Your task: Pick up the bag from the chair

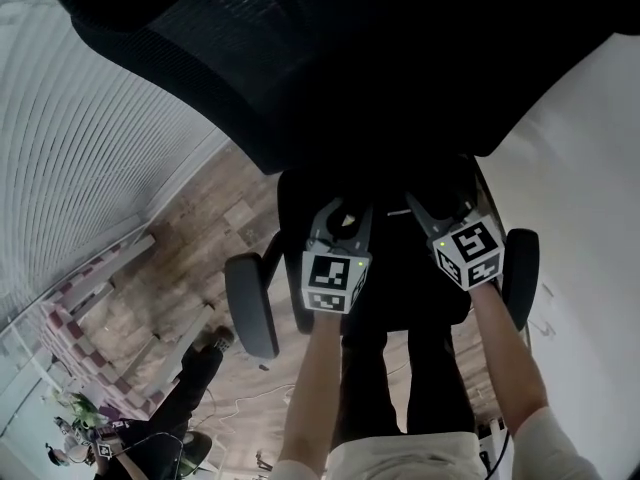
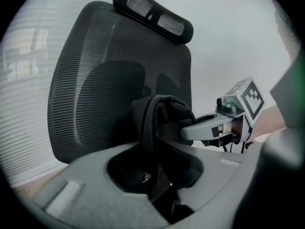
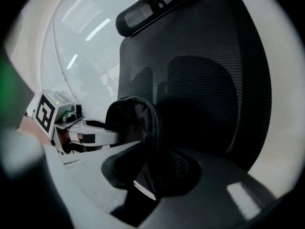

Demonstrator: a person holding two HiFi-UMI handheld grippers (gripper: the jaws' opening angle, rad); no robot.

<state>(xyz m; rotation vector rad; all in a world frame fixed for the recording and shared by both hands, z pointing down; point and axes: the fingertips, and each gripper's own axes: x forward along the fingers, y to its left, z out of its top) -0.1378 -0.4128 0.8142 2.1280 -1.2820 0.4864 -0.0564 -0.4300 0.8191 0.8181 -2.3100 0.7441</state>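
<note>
Your left gripper (image 1: 338,230) and right gripper (image 1: 440,213) are each clamped on the black bag (image 2: 164,114). The bag stands upright between them, just before the office chair's mesh backrest (image 2: 100,66). Both sit equally near, so a straight lift away from the backrest looks suitable.

In the head view, the black mesh office chair (image 1: 250,58) ran off the frame at 12 o'clock. Its dark seat swallowed the jaw tips of the left gripper (image 1: 343,223) and the right gripper (image 1: 440,213). In the left gripper view, the lower half of the black fabric bag (image 2: 164,116) sat hidden behind the blurred grey jaws at 6 o'clock. Back in the head view, that bag could not be told from the seat. A dark-clothed person (image 1: 185,398) at 7 o'clock was cut off by the edge.
</note>
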